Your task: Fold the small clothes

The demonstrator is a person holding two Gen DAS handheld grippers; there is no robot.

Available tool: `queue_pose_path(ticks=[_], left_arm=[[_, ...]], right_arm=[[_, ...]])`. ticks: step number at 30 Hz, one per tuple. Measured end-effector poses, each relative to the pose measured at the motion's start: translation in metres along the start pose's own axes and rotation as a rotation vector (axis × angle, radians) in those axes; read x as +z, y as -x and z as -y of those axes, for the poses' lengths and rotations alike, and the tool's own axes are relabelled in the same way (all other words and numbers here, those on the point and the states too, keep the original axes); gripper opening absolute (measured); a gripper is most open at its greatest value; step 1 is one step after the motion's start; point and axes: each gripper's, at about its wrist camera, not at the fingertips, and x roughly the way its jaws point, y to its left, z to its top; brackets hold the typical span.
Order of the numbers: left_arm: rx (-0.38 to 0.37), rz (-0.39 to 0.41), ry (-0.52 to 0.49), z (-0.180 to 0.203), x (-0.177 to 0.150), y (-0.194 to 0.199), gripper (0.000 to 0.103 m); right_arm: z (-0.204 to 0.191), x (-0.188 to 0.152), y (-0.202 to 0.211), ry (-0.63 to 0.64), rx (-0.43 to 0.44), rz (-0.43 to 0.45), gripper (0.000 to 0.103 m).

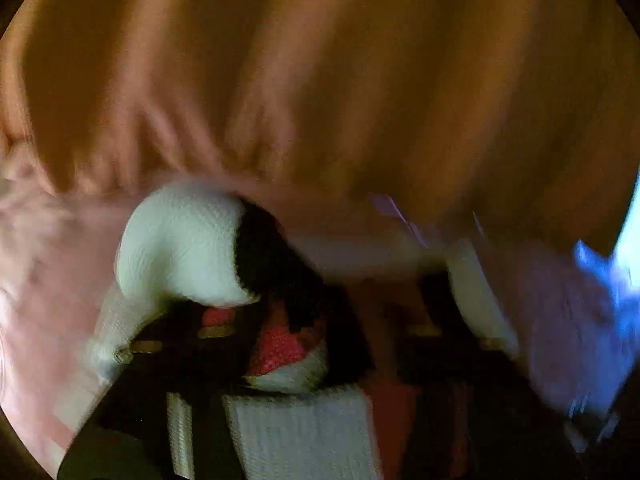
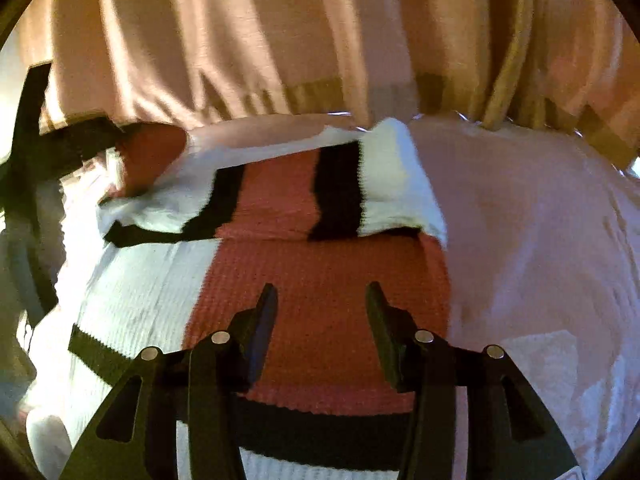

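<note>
A small knit sweater [image 2: 320, 280] with red, white and black panels lies on a pink-covered surface [image 2: 540, 240], its upper part folded over with a sleeve [image 2: 152, 152] to the left. My right gripper [image 2: 322, 304] hovers open just above the red middle panel, nothing between its fingers. The left wrist view is badly blurred. There, white and black knit cloth [image 1: 180, 248] bulges over the left side of my left gripper [image 1: 332, 292], with more red and white knit [image 1: 288, 352] low between the jaws. Its fingertips are hidden.
Peach curtains [image 2: 240, 40] hang along the far edge of the surface. A dark blurred frame [image 2: 32, 160] stands at the left edge of the right wrist view. Bare pink cover stretches to the right of the sweater. A blue-lit patch [image 1: 600, 280] shows at far right.
</note>
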Motion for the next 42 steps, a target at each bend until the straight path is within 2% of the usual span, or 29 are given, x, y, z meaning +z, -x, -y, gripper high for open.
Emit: queue_pose_path(ticks=[2,4,7,9,13,16,18,19,22,23,24,25,26,27,28,31,34,35,37,39,41,42], left_arm=[[0.025,-0.019,-0.062,0.026,-0.032,-0.01,0.073],[0.029,-0.053,-0.075,0.032,-0.058,-0.008,0.077],[0.044,-0.065,0.027,0.008,-0.079,0.007,0.082],[0.08,-0.028,0.09,-0.008,-0.087,0.025,0.084],[0.159,0.009,0.2,-0.059,-0.081,0.032,0.085],[0.168,0.009,0.275,-0.088,-0.078,0.029,0.085],[0.182,0.005,0.286,-0.101,-0.076,0.028,0.085],[0.194,0.004,0.288,-0.107,-0.076,0.03,0.085],[0.228,-0.004,0.307,-0.123,-0.079,0.026,0.085],[0.233,-0.014,0.317,-0.128,-0.078,0.026,0.085],[0.234,-0.026,0.332,-0.134,-0.08,0.023,0.085],[0.24,-0.035,0.341,-0.138,-0.08,0.023,0.085],[0.245,-0.039,0.348,-0.141,-0.08,0.022,0.085],[0.252,-0.036,0.345,-0.143,-0.078,0.021,0.085],[0.269,-0.031,0.339,-0.145,-0.077,0.022,0.085],[0.306,-0.028,0.328,-0.148,-0.075,0.022,0.085],[0.296,-0.052,0.367,-0.154,-0.076,0.017,0.085],[0.291,-0.059,0.377,-0.155,-0.077,0.016,0.085],[0.285,-0.068,0.388,-0.155,-0.078,0.013,0.085],[0.27,-0.068,0.389,-0.152,-0.078,0.011,0.085],[0.241,-0.053,0.395,-0.148,-0.077,0.012,0.085],[0.219,-0.049,0.404,-0.147,-0.076,0.013,0.086]], right_arm=[[0.004,0.005,0.003,0.004,0.006,0.002,0.05],[0.005,0.015,0.005,0.02,0.025,0.016,0.056],[-0.007,0.033,-0.003,0.059,0.061,0.022,0.058],[-0.027,0.05,-0.016,0.083,0.096,0.014,0.058],[-0.097,0.088,-0.044,0.208,0.118,0.009,0.058],[-0.16,0.11,-0.075,0.358,0.139,-0.023,0.059],[-0.199,0.12,-0.098,0.453,0.119,-0.041,0.067],[-0.213,0.124,-0.111,0.481,0.114,-0.062,0.067],[-0.244,0.131,-0.158,0.519,0.077,-0.149,0.065],[-0.248,0.131,-0.171,0.523,0.056,-0.176,0.059],[-0.249,0.129,-0.183,0.524,0.036,-0.208,0.049],[-0.247,0.128,-0.189,0.518,0.033,-0.23,0.042],[-0.241,0.13,-0.189,0.494,0.044,-0.229,0.027],[-0.23,0.135,-0.182,0.443,0.062,-0.21,0.007],[-0.214,0.142,-0.17,0.365,0.09,-0.183,0.007],[-0.138,0.159,-0.112,0.055,0.195,-0.031,0.007],[-0.058,0.134,-0.076,-0.174,0.213,0.056,0.009],[-0.039,0.121,-0.076,-0.201,0.193,0.047,0.015],[-0.009,0.093,-0.095,-0.212,0.107,-0.049,0.015],[0.011,0.072,-0.111,-0.26,0.154,-0.128,0.015],[0.019,0.067,-0.106,-0.288,0.193,-0.111,0.017],[0.022,0.068,-0.1,-0.295,0.209,-0.089,0.025]])
